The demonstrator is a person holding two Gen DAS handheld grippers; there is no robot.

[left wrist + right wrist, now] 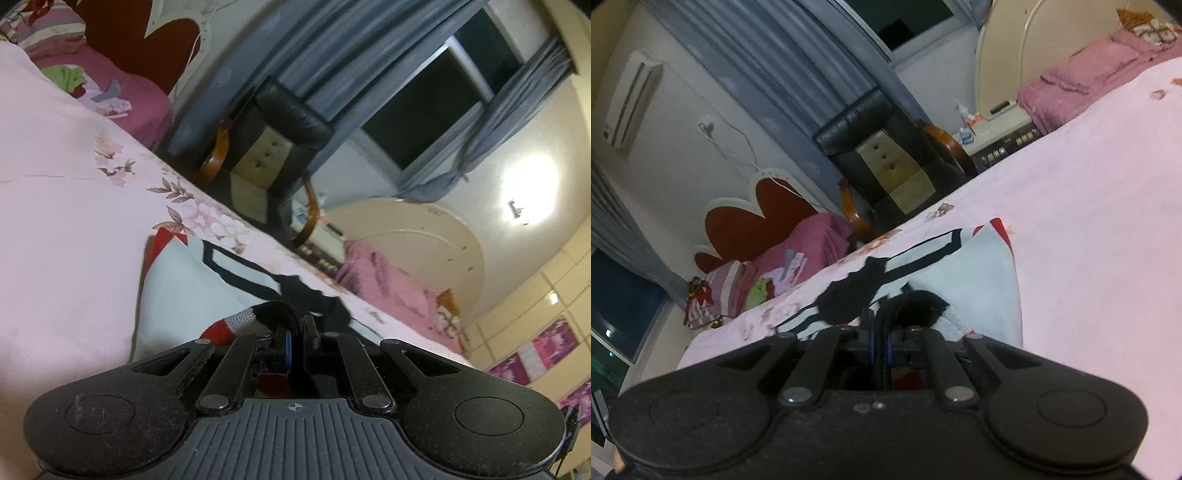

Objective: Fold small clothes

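A small pale garment [184, 288] with black stripes and red trim lies spread on the pink floral bedsheet [55, 221]. In the left wrist view my left gripper [295, 328] is shut on its red, white and black ribbed edge. In the right wrist view the same garment [971, 273] stretches away from me over the sheet [1089, 184]. My right gripper [879, 321] is shut on a black edge of it. Both held edges are lifted off the bed, and the cloth under the grippers is hidden.
A black leather chair with wooden arms [273, 147] [886, 147] stands just past the bed's far edge, before grey curtains. A pile of coloured clothes [70, 77] [761, 288] lies by the red headboard. A cluttered nightstand [1001, 122] is at the back.
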